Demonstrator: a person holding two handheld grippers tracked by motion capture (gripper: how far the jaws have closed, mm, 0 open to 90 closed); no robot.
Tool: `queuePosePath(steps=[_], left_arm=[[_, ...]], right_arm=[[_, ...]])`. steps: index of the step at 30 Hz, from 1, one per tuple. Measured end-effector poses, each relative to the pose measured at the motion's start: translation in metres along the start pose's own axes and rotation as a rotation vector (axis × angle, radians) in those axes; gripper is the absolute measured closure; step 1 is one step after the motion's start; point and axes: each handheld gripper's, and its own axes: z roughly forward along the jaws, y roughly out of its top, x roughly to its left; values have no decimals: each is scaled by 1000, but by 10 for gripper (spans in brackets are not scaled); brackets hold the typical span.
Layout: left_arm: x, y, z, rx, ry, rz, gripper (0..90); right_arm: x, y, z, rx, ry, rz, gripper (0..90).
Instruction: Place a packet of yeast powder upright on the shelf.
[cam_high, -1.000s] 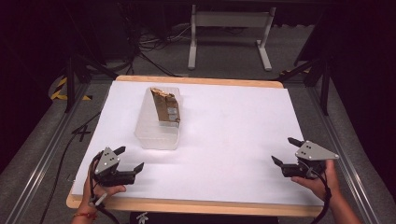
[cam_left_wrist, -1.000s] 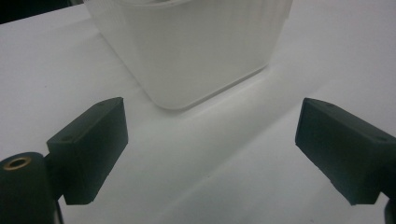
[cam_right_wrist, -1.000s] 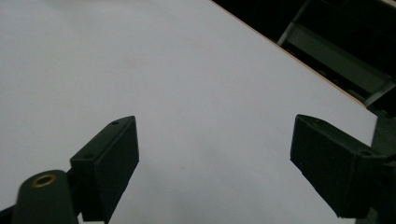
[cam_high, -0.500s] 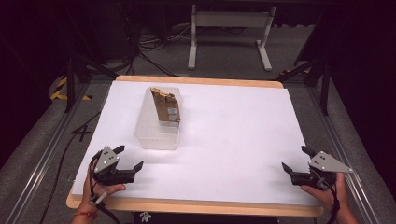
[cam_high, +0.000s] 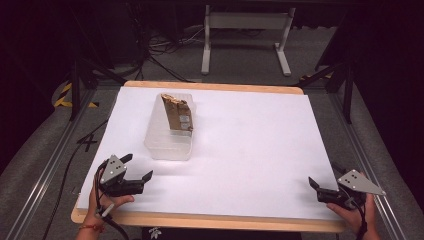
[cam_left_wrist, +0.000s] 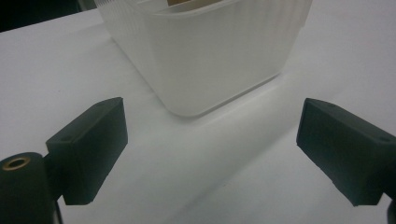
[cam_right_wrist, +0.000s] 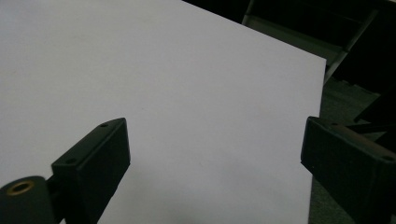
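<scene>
Hovering at near-left table edge: left gripper (cam_high: 131, 173), jaws spread, empty | clear plastic bin (cam_high: 167, 135) holding brown packet (cam_high: 177, 113) sits ahead of it, slightly right, long axis running away from the person | right gripper (cam_high: 327, 192) at near-right corner, jaws spread, empty, well apart from bin | left hand likely nearer.

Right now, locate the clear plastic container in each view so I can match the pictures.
High view: clear plastic container left of centre on the white tabletop, brown packet inside.
Left gripper view: top centre, its corner beyond the open jaws.
Right gripper view: not in it.
Shared landmark: the white tabletop.
</scene>
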Motion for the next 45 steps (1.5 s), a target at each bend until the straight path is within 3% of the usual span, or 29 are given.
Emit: queuePosePath(steps=[16,45], left_arm=[[2,1,0,-11,-3,6,96],[2,4,3,-8,-7,9,95]], right_arm=[[-2,-3,-3,-14,-38,21,95],[2,-3,-2,10,-29,2,97]])
